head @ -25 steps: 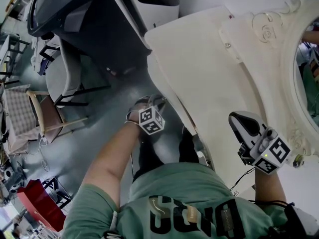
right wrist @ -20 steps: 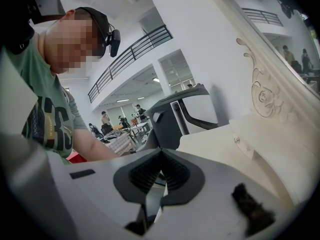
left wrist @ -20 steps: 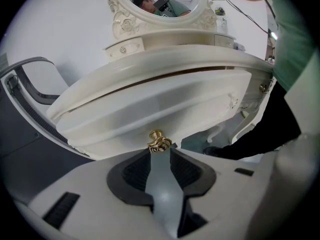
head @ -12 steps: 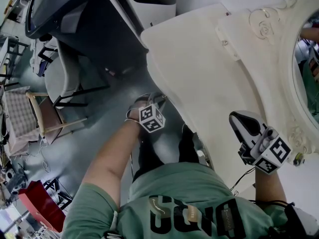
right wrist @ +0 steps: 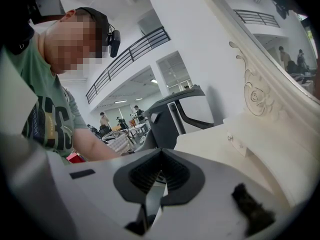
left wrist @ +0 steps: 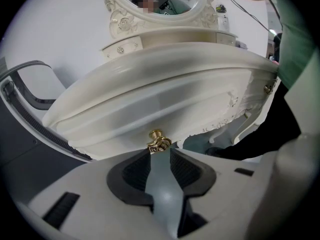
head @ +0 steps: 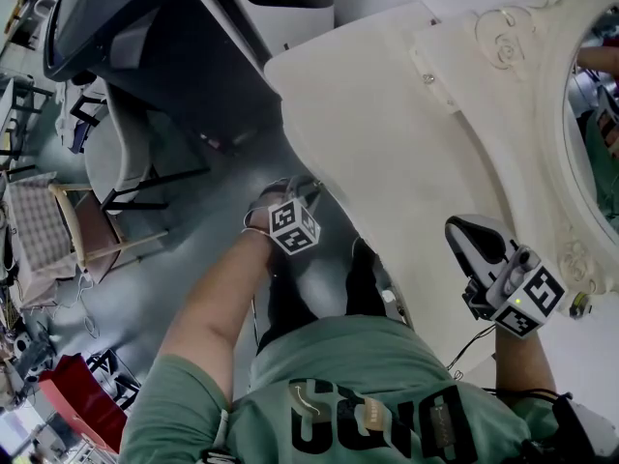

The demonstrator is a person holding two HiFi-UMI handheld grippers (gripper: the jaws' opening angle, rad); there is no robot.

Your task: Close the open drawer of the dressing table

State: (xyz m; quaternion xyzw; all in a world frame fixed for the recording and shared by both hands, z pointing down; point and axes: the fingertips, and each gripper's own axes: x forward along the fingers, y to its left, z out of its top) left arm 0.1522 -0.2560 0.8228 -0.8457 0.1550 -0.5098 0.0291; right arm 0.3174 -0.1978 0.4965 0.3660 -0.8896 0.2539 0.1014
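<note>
The cream dressing table (head: 387, 143) fills the right of the head view. Its curved drawer front (left wrist: 150, 104) lies under the tabletop edge and carries a small brass knob (left wrist: 159, 141). My left gripper (left wrist: 160, 149) points down at that front, its fingertips shut on the knob with grey floor showing through the gap behind. In the head view the left gripper (head: 288, 201) sits at the table's front edge, its tips hidden behind the marker cube. My right gripper (head: 464, 230) hovers over the tabletop, and in its own view the right gripper (right wrist: 161, 154) is shut with nothing in it.
An ornate oval mirror (head: 590, 114) rises at the table's back, beside a small upper drawer box (head: 455, 56). A dark treadmill-like machine (head: 174, 56) stands to the left of the table. A wooden chair (head: 87, 220) and red frame (head: 77, 394) stand further left. The person's legs (head: 300, 298) are at the table front.
The head view has drifted slightly, so the table sits a little further left in the picture. Both grippers keep their places and jaw states.
</note>
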